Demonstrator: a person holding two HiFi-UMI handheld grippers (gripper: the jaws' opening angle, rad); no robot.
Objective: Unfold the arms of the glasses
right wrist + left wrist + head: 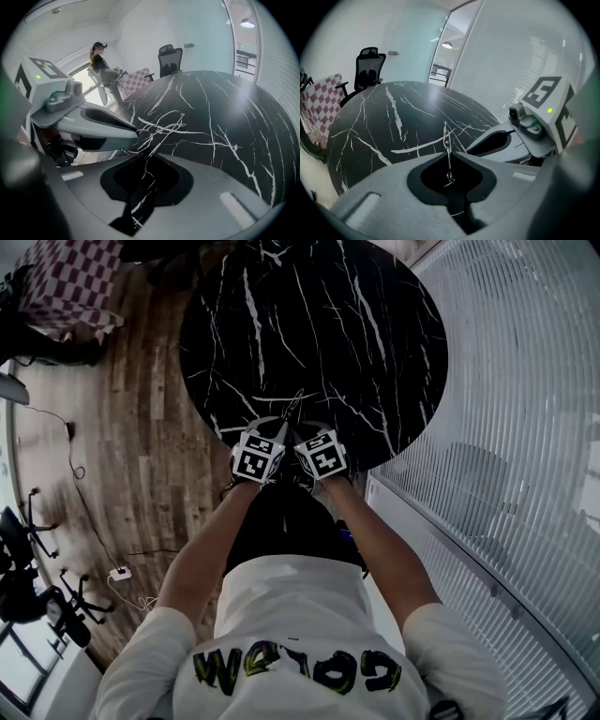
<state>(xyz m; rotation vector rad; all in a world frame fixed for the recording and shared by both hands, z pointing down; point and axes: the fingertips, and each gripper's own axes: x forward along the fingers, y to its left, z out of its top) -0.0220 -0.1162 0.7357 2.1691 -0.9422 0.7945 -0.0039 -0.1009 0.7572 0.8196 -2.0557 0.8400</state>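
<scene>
**Two grippers closed on thin wire glasses at the table edge**

Both hand-held grippers are held side by side over the near rim of a round black marble table with white veins (328, 324). Their marker cubes (260, 454) are turned up toward the head camera.

The left gripper (449, 152) is clamped. Its jaws are drawn almost together on a thin silver metal part of the slim wire-framed glasses (447, 138). That part is seen edge-on and rises upright out of the jaw tips.

The right gripper (150, 155) is likewise pinched down, with a thin wire of the frame passing between its near-closed tips. The rest of the frame is spread just beyond them as fine loops, hard to separate from the marble veins.

In the head view the glasses are placed between the two sets of jaws, just inside the table edge. Whether they are lifted or resting on the marble cannot be told, nor whether the arms are folded. Each gripper is seen in the other's view, just beside it, with the tips converging.

A brown wood-plank floor (141, 427) is seen left of the table and a ribbed translucent glass wall (525, 409) right of it. A black mesh office chair (370, 63) and a checked red-and-white fabric item (321, 101) are placed at the table's far side. A person (101, 58) is seen standing well beyond, near a bright window.
</scene>
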